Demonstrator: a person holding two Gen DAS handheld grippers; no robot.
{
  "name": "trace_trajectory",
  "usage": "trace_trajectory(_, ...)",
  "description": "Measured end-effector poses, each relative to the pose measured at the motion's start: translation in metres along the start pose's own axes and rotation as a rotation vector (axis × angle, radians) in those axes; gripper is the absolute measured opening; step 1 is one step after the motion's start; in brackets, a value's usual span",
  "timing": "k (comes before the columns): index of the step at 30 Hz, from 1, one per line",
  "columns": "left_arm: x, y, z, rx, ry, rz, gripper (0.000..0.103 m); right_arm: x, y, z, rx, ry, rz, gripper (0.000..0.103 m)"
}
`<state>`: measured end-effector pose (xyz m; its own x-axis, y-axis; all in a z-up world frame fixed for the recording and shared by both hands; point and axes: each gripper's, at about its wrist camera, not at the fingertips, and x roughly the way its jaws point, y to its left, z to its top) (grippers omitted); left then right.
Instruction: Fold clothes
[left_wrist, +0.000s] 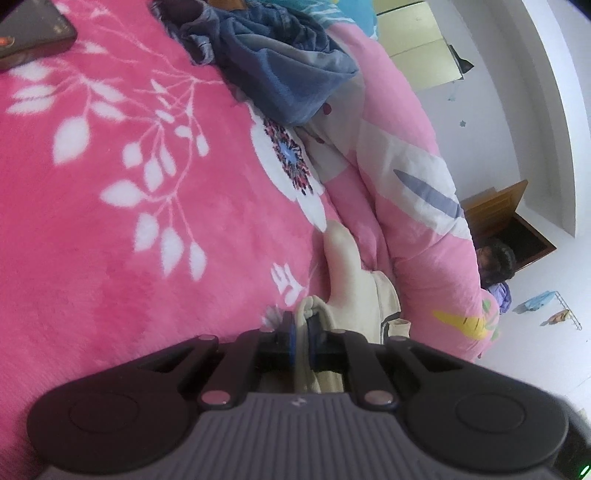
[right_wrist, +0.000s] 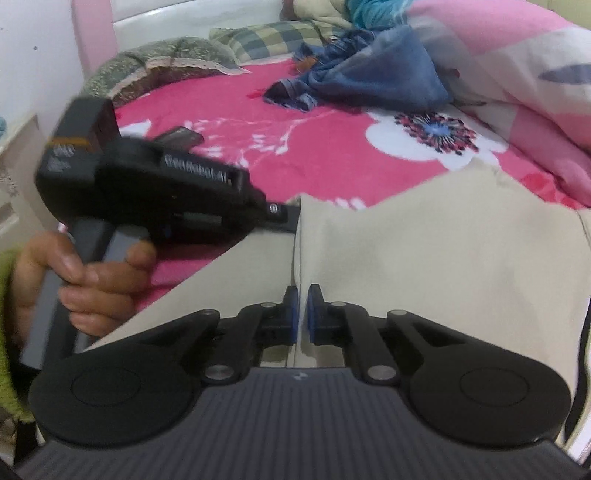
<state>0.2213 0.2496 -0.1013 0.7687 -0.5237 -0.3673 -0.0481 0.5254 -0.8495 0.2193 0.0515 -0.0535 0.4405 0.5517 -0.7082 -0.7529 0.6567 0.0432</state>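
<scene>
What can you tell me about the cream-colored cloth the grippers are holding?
The cream cloth looks plain, smooth and woven, with a seam down its middle. Both grippers pinch it: the right gripper on that seam, the left gripper on a bunched edge. It is stretched up above the pink flowered blanket, beside a pink quilt.

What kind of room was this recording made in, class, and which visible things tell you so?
Most likely a bedroom. The work surface is a bed covered by a pink floral blanket, with pillows against a headboard and a bunched pink quilt alongside. Both grippers hold a cream garment over it.
</scene>
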Motion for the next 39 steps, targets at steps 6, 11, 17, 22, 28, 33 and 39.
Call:
trace_trajectory(6,-0.015,0.002,0.001,-0.039,-0.008,-0.042,0.02,-0.031,0.011,-0.001,-0.05,-0.066,-0.01,0.029)
trace_trajectory(11,-0.047,-0.011,0.0,-0.013,-0.117,0.052,0.03,-0.097,0.007,-0.003,0.009,-0.162,0.079,0.029)
trace_trajectory(17,-0.055,-0.072,-0.006,0.174,-0.14,0.046,0.033,-0.198,-0.03,-0.035,0.242,-0.257,0.05,0.028)
trace_trajectory(22,-0.008,-0.103,-0.028,0.301,0.009,0.082,0.034,-0.245,-0.056,-0.096,0.4,-0.225,-0.126,0.023)
trace_trajectory(28,0.015,-0.07,-0.033,0.263,0.043,0.214,0.018,-0.237,-0.061,-0.177,0.514,-0.078,-0.188,0.022)
trace_trajectory(33,0.012,-0.062,-0.03,0.219,0.037,0.211,0.012,-0.251,-0.058,-0.221,0.595,-0.062,-0.234,0.018)
trace_trajectory(39,-0.005,-0.095,-0.044,0.344,-0.007,0.273,0.033,-0.27,-0.04,-0.207,0.488,-0.205,-0.218,0.019)
